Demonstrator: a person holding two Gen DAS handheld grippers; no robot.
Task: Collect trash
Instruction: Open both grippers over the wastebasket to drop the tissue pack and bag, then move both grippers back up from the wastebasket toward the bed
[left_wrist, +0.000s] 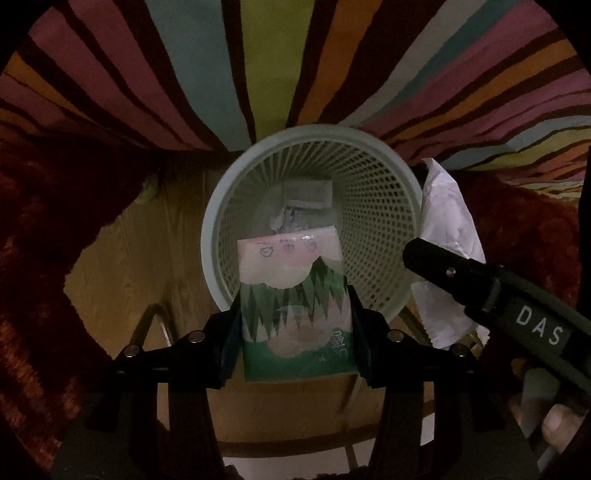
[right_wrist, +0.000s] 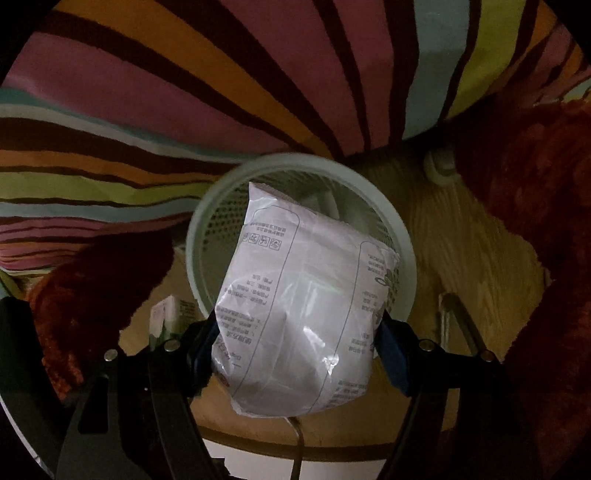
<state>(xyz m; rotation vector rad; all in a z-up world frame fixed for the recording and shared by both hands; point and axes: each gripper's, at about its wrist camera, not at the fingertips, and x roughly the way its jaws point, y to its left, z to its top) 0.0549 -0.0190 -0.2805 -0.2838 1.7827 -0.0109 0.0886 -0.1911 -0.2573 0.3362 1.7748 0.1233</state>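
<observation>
A pale mesh waste basket (left_wrist: 373, 192) stands on the wooden floor, with some trash lying at its bottom (left_wrist: 306, 206). My left gripper (left_wrist: 293, 332) is shut on a green and pink tissue packet (left_wrist: 291, 295) and holds it over the basket's near rim. My right gripper (right_wrist: 299, 343) is shut on a white plastic packet with printed text (right_wrist: 303, 302), held above the basket (right_wrist: 207, 229). The right gripper's arm (left_wrist: 517, 306) and its white packet (left_wrist: 447, 229) show at the right of the left wrist view. The green packet (right_wrist: 170, 317) shows at the lower left of the right wrist view.
A striped, many-coloured bedcover (left_wrist: 258, 55) hangs behind the basket. A dark red shaggy rug (left_wrist: 44, 240) lies on both sides over the wooden floor (left_wrist: 140, 251). A thin metal frame (right_wrist: 458, 317) stands beside the basket.
</observation>
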